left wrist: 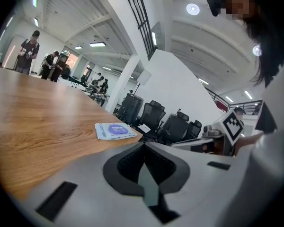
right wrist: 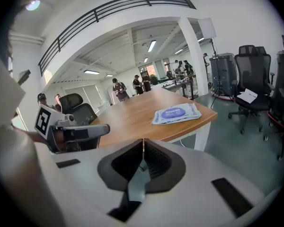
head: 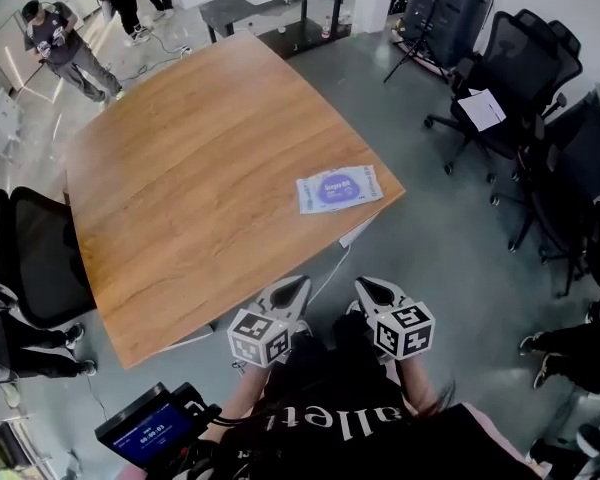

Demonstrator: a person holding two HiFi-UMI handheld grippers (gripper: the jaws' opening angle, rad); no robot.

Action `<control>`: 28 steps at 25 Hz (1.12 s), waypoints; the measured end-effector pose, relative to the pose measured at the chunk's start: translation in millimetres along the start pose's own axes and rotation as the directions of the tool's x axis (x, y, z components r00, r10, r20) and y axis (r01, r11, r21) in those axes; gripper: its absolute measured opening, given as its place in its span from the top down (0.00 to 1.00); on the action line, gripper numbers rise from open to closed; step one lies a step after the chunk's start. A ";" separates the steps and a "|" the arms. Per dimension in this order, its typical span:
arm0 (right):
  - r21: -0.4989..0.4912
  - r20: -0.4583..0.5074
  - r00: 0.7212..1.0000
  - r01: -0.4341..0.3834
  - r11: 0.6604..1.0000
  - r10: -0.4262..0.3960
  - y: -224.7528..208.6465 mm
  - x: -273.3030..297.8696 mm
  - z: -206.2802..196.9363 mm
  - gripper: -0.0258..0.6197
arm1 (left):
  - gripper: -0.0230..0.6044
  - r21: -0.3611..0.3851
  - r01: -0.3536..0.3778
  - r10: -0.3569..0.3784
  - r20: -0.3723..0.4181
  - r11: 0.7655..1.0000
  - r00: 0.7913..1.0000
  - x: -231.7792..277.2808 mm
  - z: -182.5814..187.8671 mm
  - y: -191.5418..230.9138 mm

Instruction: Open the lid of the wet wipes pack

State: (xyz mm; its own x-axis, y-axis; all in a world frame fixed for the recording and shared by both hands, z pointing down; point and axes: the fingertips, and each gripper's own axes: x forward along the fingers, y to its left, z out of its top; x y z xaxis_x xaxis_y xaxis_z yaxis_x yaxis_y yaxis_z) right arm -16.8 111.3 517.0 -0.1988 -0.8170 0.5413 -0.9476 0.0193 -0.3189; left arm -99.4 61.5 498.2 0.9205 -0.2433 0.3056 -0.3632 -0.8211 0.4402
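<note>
Both grippers (head: 302, 282) (head: 362, 284) closed, off wipes pk (head: 338, 189).

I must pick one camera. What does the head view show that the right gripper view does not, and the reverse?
Only the head view: the whole wooden table from above, and a blue screen. Only the right gripper view: the right gripper's jaws shut, empty, and a balcony railing overhead. Both: the wet wipes pack flat near the table corner, and the left gripper.

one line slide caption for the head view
Left gripper and right gripper, both shut and empty, held short of the wooden table; wet wipes pack lies flat near its edge.
</note>
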 end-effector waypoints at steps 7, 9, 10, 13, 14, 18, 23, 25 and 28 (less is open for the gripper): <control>-0.009 -0.001 1.000 -0.023 1.000 0.023 -35.7 31.9 30.8 0.94 | 0.96 -0.036 -0.060 0.060 -0.002 0.998 0.998 18.0 10.6 29.6; -0.028 -0.002 0.999 -0.044 0.999 0.044 -46.7 44.1 48.0 0.94 | 0.96 -0.044 -0.090 0.090 0.007 0.995 0.996 28.6 22.7 40.1; -0.039 -0.006 0.998 -0.060 0.997 0.059 -51.9 51.6 55.6 0.94 | 0.96 -0.049 -0.109 0.109 0.010 0.993 0.994 33.9 27.7 45.8; -0.081 -0.041 0.993 -0.115 0.990 0.112 -68.0 76.2 74.1 0.94 | 0.96 -0.066 -0.168 0.169 0.014 0.984 0.986 52.6 37.5 63.7; -0.100 -0.056 0.990 -0.136 0.986 0.131 -72.9 84.1 80.9 0.94 | 0.96 -0.072 -0.186 0.187 0.012 0.980 0.982 60.2 39.6 69.5; -0.169 -0.101 0.974 -0.217 0.961 0.202 -91.8 114.3 110.1 0.94 | 0.96 -0.079 -0.234 0.234 -0.018 0.969 0.972 96.3 42.6 91.5; -0.220 -0.149 0.957 -0.276 0.936 0.247 -113.6 142.5 127.6 0.94 | 0.96 -0.054 -0.270 0.265 -0.090 0.961 0.960 135.1 38.5 107.0; -0.242 -0.178 0.947 -0.306 0.921 0.268 -120.7 151.5 128.5 0.93 | 0.96 -0.049 -0.281 0.274 -0.119 0.959 0.954 149.7 33.8 111.1; -0.307 -0.240 0.927 -0.355 0.883 0.289 -129.9 168.6 124.0 0.93 | 0.96 -0.036 -0.298 0.288 -0.172 0.954 0.942 171.6 24.9 124.4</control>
State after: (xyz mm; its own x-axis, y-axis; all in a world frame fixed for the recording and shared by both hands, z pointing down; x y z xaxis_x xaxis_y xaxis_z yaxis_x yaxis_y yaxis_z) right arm 103.8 -100.4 553.2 -0.5179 -0.6136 0.5961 -0.8432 0.4834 -0.2351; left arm 17.0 -95.2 584.3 0.7378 -0.3770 0.5599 -0.6263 -0.6918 0.3595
